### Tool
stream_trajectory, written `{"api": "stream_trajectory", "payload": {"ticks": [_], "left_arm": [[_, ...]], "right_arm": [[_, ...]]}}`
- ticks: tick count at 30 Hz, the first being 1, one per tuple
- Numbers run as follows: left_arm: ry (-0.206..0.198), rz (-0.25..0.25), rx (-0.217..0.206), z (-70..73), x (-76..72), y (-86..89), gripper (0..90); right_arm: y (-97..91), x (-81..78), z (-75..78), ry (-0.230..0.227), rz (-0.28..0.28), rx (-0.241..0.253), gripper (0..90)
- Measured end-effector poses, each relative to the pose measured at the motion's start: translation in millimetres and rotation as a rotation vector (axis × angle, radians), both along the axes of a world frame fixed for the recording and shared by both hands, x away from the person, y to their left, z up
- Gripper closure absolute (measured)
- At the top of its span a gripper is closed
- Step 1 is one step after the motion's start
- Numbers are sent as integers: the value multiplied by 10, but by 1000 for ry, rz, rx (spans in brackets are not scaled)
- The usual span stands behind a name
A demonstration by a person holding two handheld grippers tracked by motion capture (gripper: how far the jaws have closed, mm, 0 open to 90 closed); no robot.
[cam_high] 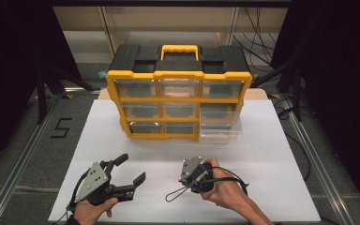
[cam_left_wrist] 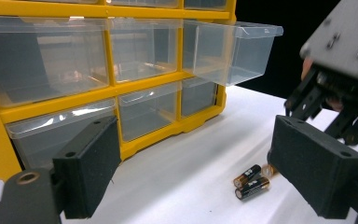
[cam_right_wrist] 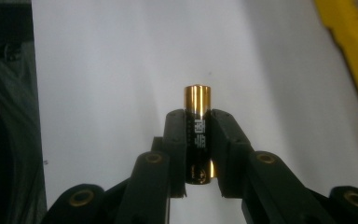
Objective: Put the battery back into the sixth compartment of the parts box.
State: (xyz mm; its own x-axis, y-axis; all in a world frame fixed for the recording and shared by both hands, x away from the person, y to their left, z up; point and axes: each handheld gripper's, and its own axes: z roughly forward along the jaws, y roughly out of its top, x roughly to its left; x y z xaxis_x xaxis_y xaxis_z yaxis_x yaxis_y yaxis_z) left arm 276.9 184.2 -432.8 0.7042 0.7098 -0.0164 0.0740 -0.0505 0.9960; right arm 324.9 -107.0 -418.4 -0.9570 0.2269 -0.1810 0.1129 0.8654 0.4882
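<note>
right fingers: pressed on a black-and-gold battery from both sides; the battery stands along the fingers, gold cap past their tips, with white worktop behind it.
right gripper: in the high view it sits at the near middle of the worktop, tipped downward so its grey three-cornered plate faces up and hides the tips; a cable loops from it to the left.
right hand: wraps the gripper body from the right, forearm coming in from the bottom edge.
left fingers: spread wide with nothing between them; the two black pads frame the left gripper view at left and right.
left gripper: held low and roughly level near the worktop's near left corner, pointing right and forward toward the organizer.
left hand: grips the body from below at the bottom edge.
loose batteries: the left gripper view shows two lying side by side on the worktop, just under the right gripper; in the high view that gripper covers them.
parts organizer: yellow frame, black top, clear drawers, standing at the far middle of the worktop.
open drawer: the left gripper view shows it pulled out and clear-walled; in the high view it juts out at the organizer's lower right.
</note>
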Motion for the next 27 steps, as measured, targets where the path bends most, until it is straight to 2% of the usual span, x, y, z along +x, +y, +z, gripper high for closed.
{"api": "stream_trajectory", "payload": {"ticks": [1, 3, 4, 5, 8, 12, 14, 16, 19, 20, 22, 23, 27], "left_arm": [[0, 0, 0, 0, 0, 0, 156], [3, 1, -4, -2, -2, -1, 155], [2, 1, -4, -1, -1, 0, 155], [2, 1, -4, -1, -1, 0, 155], [4, 1, -4, -4, -1, -1, 156], [-8, -1, 0, 1, 7, 2, 156], [0, 1, 1, -1, 1, -1, 155], [1, 0, 0, -1, 1, -3, 156], [2, 2, -5, -2, 0, 1, 156], [-6, -7, -18, -7, 11, -2, 156], [-7, -4, -14, -5, 12, -2, 155], [5, 3, -3, -2, -3, 0, 155], [3, 1, -3, -2, 2, -1, 156]], "right_arm": [[-20, -1, 78, -12, 1, 21, 767], [-31, 4, 114, -26, -1, 35, 766], [-56, 4, 198, -40, -12, 61, 767], [-56, 4, 198, -40, -12, 61, 767], [-101, 15, 342, -63, -19, 103, 767], [-126, 29, 449, -74, -25, 137, 767], [-130, 37, 509, -83, -24, 149, 767], [-138, 65, 596, -112, -28, 175, 767], [-145, 82, 655, -124, -32, 190, 767], [-153, 92, 683, -134, -35, 196, 766], [-177, 114, 752, -143, -41, 221, 767], [-177, 114, 752, -143, -41, 221, 767], [-221, 144, 824, -148, -50, 243, 767]]}}
